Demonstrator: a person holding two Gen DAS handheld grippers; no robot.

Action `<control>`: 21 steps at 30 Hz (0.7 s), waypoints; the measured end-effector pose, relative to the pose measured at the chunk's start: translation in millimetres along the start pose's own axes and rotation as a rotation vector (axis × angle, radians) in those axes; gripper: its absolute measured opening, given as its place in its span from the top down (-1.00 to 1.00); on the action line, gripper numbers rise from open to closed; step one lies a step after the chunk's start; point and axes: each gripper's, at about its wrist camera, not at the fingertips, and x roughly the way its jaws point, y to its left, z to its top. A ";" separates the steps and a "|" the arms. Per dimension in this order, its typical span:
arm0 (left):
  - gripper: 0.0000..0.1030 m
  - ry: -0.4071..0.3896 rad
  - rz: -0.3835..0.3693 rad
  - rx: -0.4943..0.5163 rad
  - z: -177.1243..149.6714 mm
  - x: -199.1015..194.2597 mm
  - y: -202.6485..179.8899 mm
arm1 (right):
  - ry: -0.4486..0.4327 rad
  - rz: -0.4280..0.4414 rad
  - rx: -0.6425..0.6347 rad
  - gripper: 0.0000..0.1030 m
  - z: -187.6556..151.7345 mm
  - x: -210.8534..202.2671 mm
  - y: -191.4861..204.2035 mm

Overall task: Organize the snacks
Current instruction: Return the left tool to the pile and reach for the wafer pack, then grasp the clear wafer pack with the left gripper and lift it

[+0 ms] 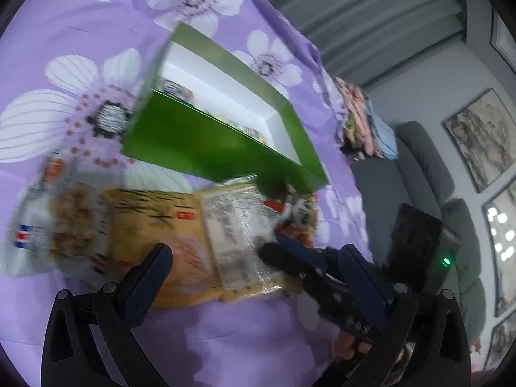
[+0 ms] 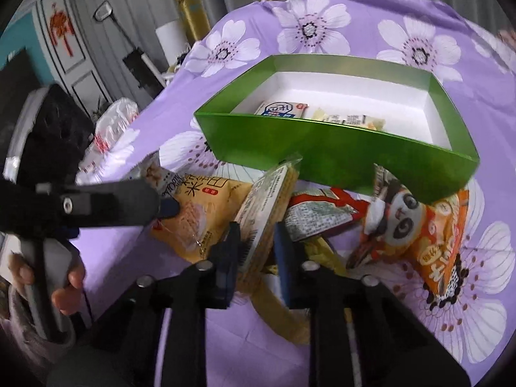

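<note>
Two packets already lie inside the green box [image 2: 338, 151], which stands on the purple floral cloth [image 2: 451, 306] just beyond the loose pile. The right gripper [image 2: 256, 251] is closed on a flat cracker packet [image 2: 267, 206], held on edge between its pads. The left gripper [image 1: 254, 274] stands wide open over the yellow rice-cracker bag [image 1: 154, 222], holding nothing.

Risks, as judged: the grip sits at the packet's lower end, so it may pivot or slip on the lift. The panda snack bag [image 2: 419, 225] leans against the box wall and could be dragged. The grippers work close together; collision is possible.

Surface: soft, wrinkled cloth. Room: grey sofa [image 1: 429, 174], framed pictures, curtains.
</note>
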 end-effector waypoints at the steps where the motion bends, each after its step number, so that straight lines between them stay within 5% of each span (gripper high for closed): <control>1: -0.97 0.022 -0.041 -0.017 0.3 6.3 -1.0 | -0.006 0.017 0.040 0.90 -2.0 -1.9 -8.9; 4: -0.97 0.070 -0.071 -0.036 1.1 23.4 -5.0 | -0.020 0.047 0.107 0.99 -7.4 -5.4 -26.6; 8: -0.97 0.103 0.015 -0.040 2.9 39.3 -10.0 | -0.013 0.053 0.070 0.98 -7.6 -2.9 -18.9; 12: -0.96 0.121 0.021 -0.097 4.5 46.4 -2.5 | -0.020 0.041 0.056 0.95 -5.2 -4.6 -15.2; 19: -0.74 0.100 -0.008 -0.188 3.6 43.6 16.3 | -0.005 0.070 -0.001 0.21 -7.5 -13.2 -1.4; 21: -0.60 0.084 -0.011 -0.208 2.7 41.1 20.7 | 0.008 0.044 -0.032 0.19 -5.1 -8.2 5.7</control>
